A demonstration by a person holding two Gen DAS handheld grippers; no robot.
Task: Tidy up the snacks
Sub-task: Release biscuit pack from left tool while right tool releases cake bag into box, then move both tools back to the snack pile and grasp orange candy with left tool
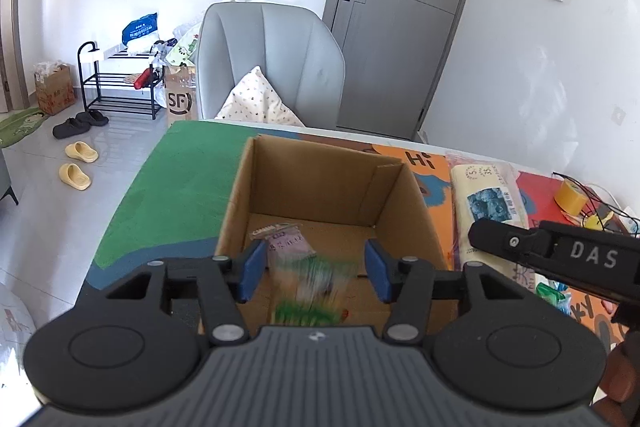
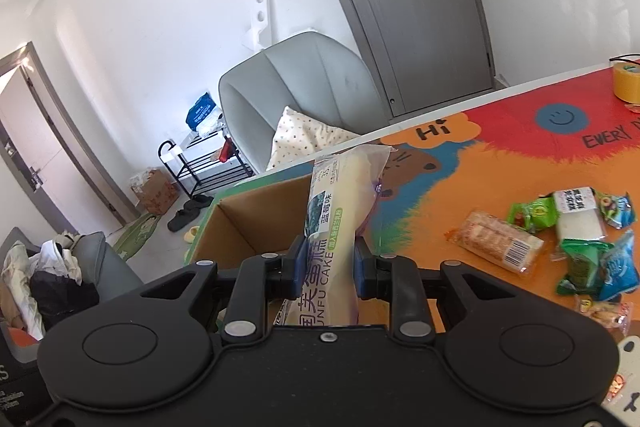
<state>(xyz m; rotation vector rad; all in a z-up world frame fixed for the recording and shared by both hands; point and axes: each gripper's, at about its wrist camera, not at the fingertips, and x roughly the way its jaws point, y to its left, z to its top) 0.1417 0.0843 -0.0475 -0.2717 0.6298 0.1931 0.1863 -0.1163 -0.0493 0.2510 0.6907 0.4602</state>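
colourful table mat (image 1: 180,187) carried a cardboard box (image 1: 320,187). left gripper (image 1: 316,271) spread above it, blurred green snack packet (image 1: 312,291) between the pads, untouched. right view: right gripper (image 2: 326,263) clenched on cake packet (image 2: 340,195); loose snacks (image 2: 580,239) far right.

Table w/ colourful mat (image 2: 500,155): cardboard box (image 1: 320,195) at 9 o'clock, snack packs (image 2: 576,243) 3 o'clock, tape roll (image 2: 626,85) 1 o'clock.

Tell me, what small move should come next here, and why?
Probably the right gripper should carry its cake packet over the cardboard box and let go. It is shut on the packet beside the box, while the left gripper stands open above a blurred green snack in the box.
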